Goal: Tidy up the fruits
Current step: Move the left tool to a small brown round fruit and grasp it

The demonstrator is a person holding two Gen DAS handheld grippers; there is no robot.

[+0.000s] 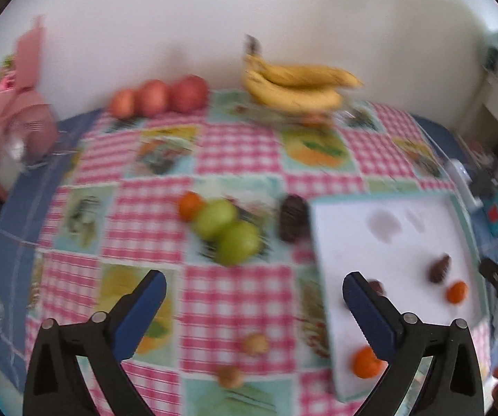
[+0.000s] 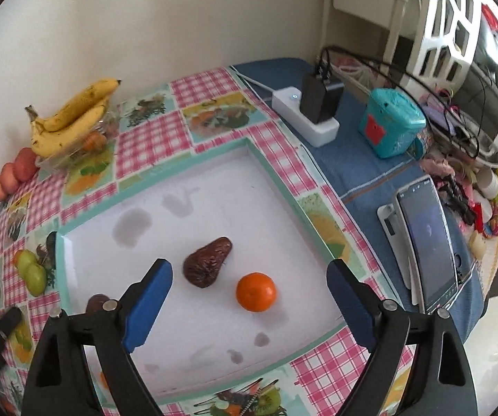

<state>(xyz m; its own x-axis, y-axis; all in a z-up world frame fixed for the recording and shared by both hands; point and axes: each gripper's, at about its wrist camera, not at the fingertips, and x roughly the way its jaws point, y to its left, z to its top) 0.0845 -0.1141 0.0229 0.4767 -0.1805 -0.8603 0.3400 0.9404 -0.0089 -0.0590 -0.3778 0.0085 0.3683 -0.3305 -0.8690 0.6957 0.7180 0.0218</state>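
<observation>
Both grippers hang wide with nothing in them: the right gripper (image 2: 249, 298) over the white tray (image 2: 214, 187), where a tangerine (image 2: 256, 291) and a dark bumpy fruit (image 2: 207, 262) sit just apart, and the left gripper (image 1: 254, 298) over the checked surface (image 1: 235, 152). Two green fruits (image 1: 226, 230) and another tangerine (image 1: 190, 205) touch there, near the tray. I think sorting is partway done. Next, the left gripper should drop over a green fruit and close gently.
</observation>
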